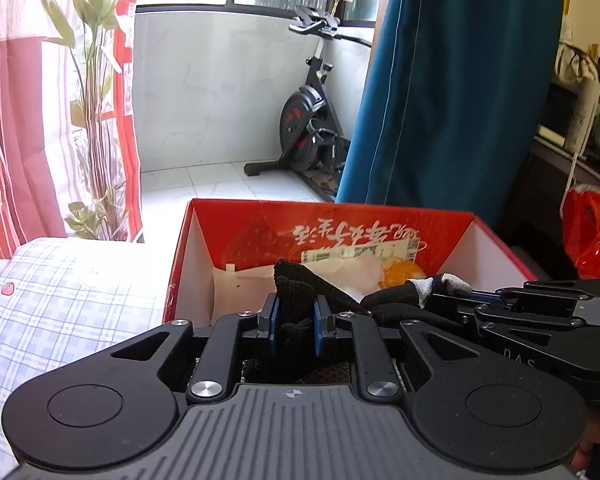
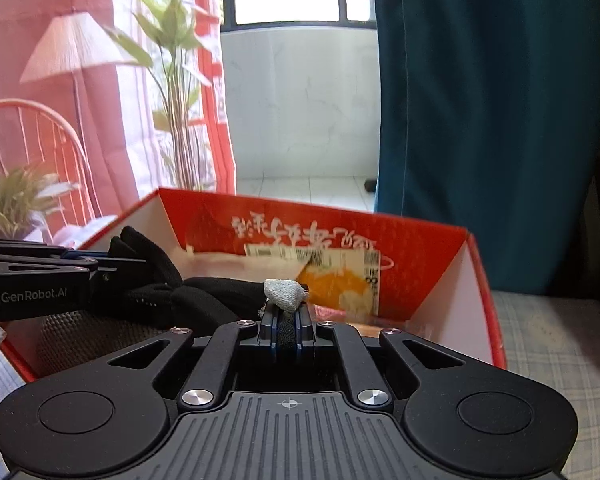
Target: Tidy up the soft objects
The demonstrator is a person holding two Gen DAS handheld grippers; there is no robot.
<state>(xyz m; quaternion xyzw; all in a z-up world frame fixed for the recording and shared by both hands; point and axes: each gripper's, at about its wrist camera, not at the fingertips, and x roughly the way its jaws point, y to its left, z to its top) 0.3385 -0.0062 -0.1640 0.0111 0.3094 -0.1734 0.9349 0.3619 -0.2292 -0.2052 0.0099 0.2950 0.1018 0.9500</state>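
Note:
A black sock (image 1: 300, 292) with a grey toe (image 2: 283, 293) is stretched between both grippers above an open red cardboard box (image 1: 340, 216). My left gripper (image 1: 297, 320) is shut on the sock's black end. My right gripper (image 2: 286, 322) is shut on the end with the grey toe. The right gripper also shows at the right of the left wrist view (image 1: 452, 300), and the left gripper shows at the left of the right wrist view (image 2: 100, 266). The box (image 2: 420, 248) holds white and orange items (image 1: 400, 274) at its bottom.
The box sits on a blue plaid bedcover (image 1: 60, 300). A teal curtain (image 1: 440, 100) hangs behind it, an exercise bike (image 1: 308, 120) stands on the balcony, a plant (image 1: 92, 100) and pink curtain are to the left, and a red plastic bag (image 1: 588, 232) is at the right.

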